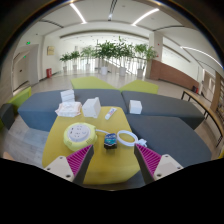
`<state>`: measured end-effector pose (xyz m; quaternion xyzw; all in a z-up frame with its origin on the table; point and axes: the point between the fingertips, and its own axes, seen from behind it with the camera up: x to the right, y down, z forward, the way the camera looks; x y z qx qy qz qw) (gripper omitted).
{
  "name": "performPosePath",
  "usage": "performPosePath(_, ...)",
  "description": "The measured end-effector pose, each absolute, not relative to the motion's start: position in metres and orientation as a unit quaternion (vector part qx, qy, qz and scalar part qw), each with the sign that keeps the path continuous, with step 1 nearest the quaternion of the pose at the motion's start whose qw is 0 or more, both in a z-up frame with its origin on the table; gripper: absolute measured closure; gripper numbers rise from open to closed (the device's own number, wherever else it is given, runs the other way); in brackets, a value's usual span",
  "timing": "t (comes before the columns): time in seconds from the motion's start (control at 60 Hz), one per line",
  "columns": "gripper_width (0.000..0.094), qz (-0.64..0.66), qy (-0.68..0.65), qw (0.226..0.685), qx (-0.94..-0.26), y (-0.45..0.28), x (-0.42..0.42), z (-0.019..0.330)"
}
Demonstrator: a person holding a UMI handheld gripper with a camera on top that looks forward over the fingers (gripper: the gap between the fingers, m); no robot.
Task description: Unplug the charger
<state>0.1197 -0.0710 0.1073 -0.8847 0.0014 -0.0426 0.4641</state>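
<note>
A yellow table (100,160) lies ahead of my gripper (107,163). The fingers are open and empty, and their magenta pads (65,162) stand wide apart over the table's near part. Just beyond them, between the fingers, sits a small dark object with a blue top (110,141). A thin white cable (105,129) seems to run behind it. I cannot tell which item is the charger. A white blocky item (91,107) and a second white box (68,108) stand at the table's far end.
A yellow-green round thing (78,136) sits left of the dark object and a white-rimmed bowl (127,138) right of it. Grey sofas (150,115) surround the table, one bearing a white item (135,106). Potted plants (105,52) line the hall behind.
</note>
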Motion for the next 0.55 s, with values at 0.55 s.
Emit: performPosePath(0.55, 0.0089, -0.066, 0.002, 0.507, -0.859, -0.137, 0.150, 0.140)
